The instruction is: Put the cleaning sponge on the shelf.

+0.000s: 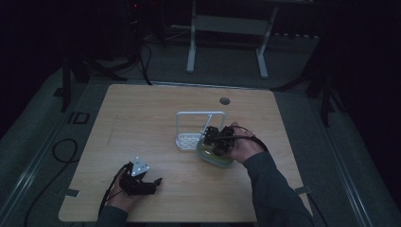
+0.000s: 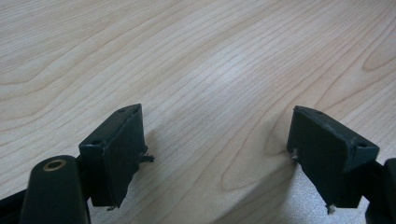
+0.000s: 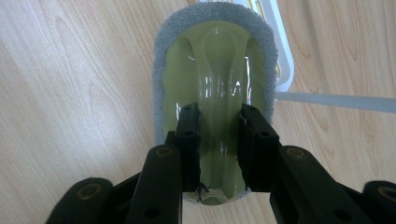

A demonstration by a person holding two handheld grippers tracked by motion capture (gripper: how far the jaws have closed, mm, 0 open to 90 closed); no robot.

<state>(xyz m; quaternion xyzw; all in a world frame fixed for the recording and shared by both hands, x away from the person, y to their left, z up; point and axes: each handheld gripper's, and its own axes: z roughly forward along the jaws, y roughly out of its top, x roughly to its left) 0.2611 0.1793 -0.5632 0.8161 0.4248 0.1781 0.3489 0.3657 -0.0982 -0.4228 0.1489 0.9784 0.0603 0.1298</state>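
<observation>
Scrubber (image 3: 212,60) with green plastic grip and grey pad, pinched on its raised ridge by right claw (image 3: 219,149), lying on tabletop (image 1: 142,123) just beside white rack (image 1: 189,137); ridge probably chosen as the narrowest handle. Left claw (image 2: 219,158) spread, empty, resting low over bare wood, apparently waiting.

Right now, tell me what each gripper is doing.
Left gripper: open, holding nothing, over the bare wooden table.
Right gripper: shut on the raised green handle of the scrubbing brush.
</observation>
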